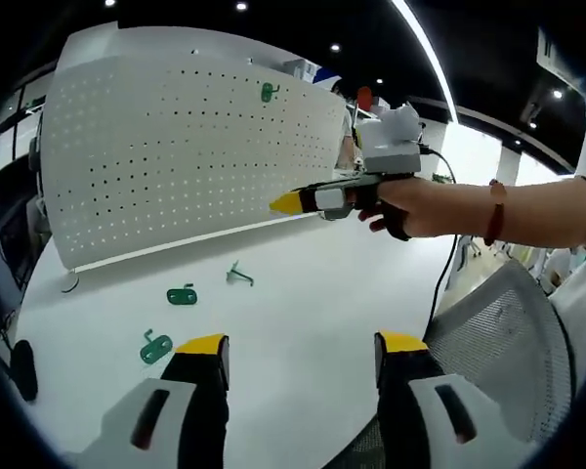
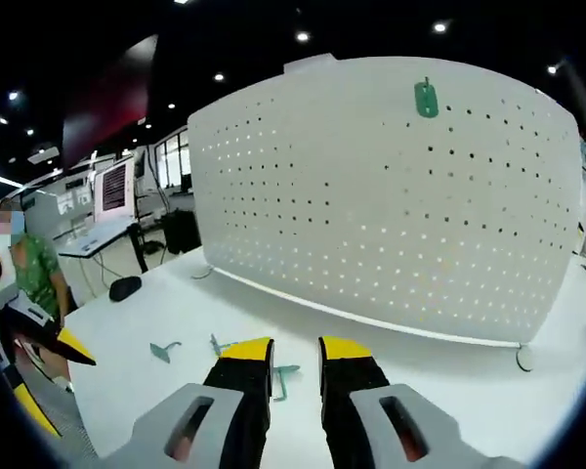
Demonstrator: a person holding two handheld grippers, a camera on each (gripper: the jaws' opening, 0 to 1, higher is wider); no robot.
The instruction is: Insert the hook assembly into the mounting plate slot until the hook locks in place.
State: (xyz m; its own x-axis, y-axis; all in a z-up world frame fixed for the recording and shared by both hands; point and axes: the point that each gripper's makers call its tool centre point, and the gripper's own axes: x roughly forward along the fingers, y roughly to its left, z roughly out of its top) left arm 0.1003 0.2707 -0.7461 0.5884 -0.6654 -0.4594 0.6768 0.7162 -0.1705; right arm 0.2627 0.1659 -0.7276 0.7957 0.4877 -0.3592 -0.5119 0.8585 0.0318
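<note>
Hooks: small green plastic pieces on the bench, light, stiff; pinch the flat body.
Left gripper: jaws apart, holding nothing.
Right gripper: jaws nearly together, holding nothing.

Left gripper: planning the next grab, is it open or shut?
Open: the left gripper's yellow-tipped jaws stand well apart, bare white table between them.

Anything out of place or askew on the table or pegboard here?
Nothing looks damaged or spilled. One green hook already hangs high on the white pegboard; other green pieces lie loose, scattered on the white table.
</note>
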